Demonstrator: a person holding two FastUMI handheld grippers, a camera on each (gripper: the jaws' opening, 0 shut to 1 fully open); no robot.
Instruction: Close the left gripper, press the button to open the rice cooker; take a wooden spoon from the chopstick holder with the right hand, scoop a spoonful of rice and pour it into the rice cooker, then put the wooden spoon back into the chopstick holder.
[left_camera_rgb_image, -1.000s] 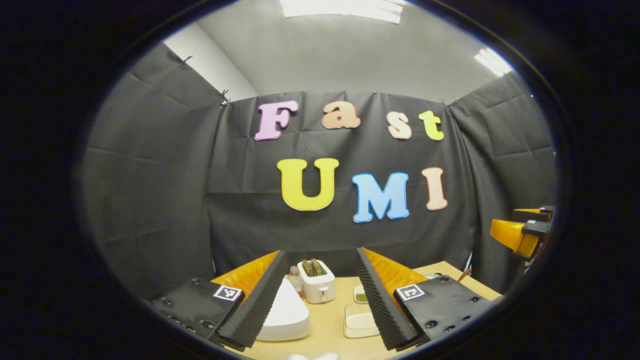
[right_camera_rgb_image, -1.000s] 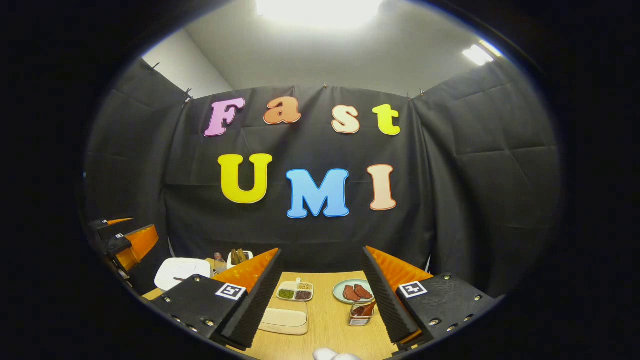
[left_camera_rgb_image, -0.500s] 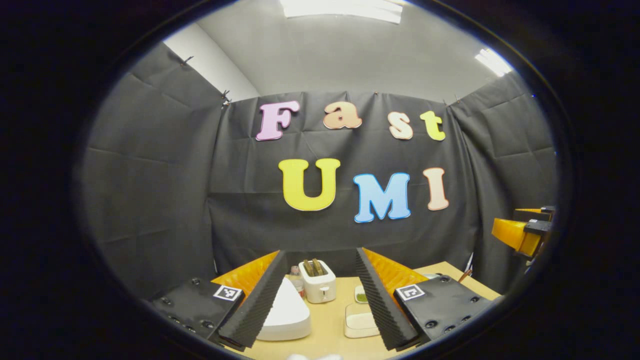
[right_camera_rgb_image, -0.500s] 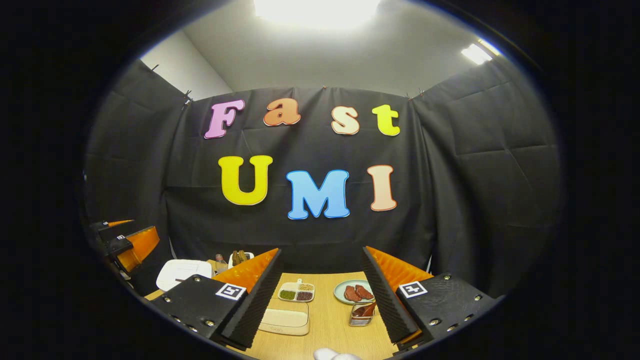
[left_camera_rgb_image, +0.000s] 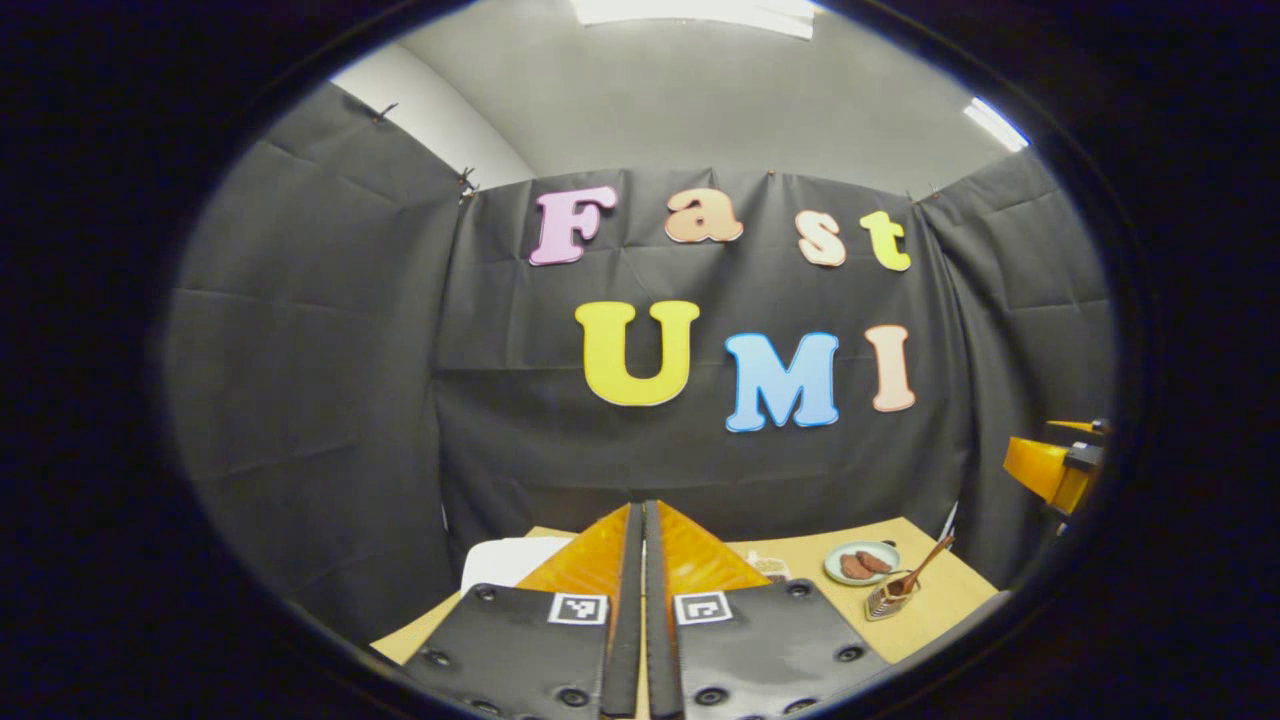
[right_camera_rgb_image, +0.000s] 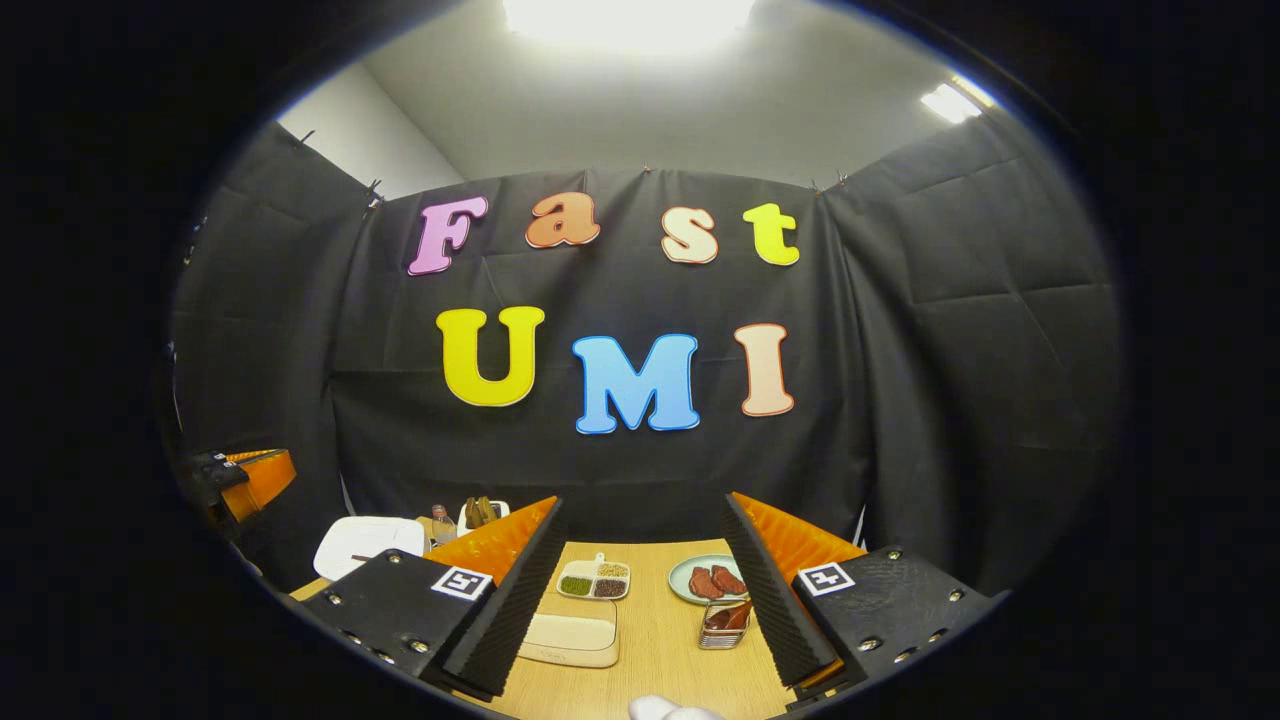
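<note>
My left gripper (left_camera_rgb_image: 641, 508) is shut with nothing between its fingers, held above the table. The white rice cooker (left_camera_rgb_image: 505, 556) peeks out to the left behind its fingers, lid down. In the right gripper view the cooker (right_camera_rgb_image: 365, 541) sits at the far left. My right gripper (right_camera_rgb_image: 641, 500) stands open and empty over the table. A metal chopstick holder (right_camera_rgb_image: 720, 630) with the wooden spoon (right_camera_rgb_image: 736, 615) in it stands just inside its right finger. From the left gripper view the holder (left_camera_rgb_image: 888, 600) and the spoon (left_camera_rgb_image: 926, 562) lie to the right. A sectioned dish of grains (right_camera_rgb_image: 595, 580) lies ahead.
On the wooden table (right_camera_rgb_image: 660, 655) are a cream lidded box (right_camera_rgb_image: 572, 638), a plate of meat slices (right_camera_rgb_image: 710, 580), a toaster (right_camera_rgb_image: 478, 514) and a small bottle (right_camera_rgb_image: 438, 524). The left gripper (right_camera_rgb_image: 255, 478) shows at the far left, the right gripper (left_camera_rgb_image: 1050, 470) at the far right.
My left gripper's fingers have come together from wide open, and its view has swung, so the cooker is now behind them. The right gripper has hardly moved.
</note>
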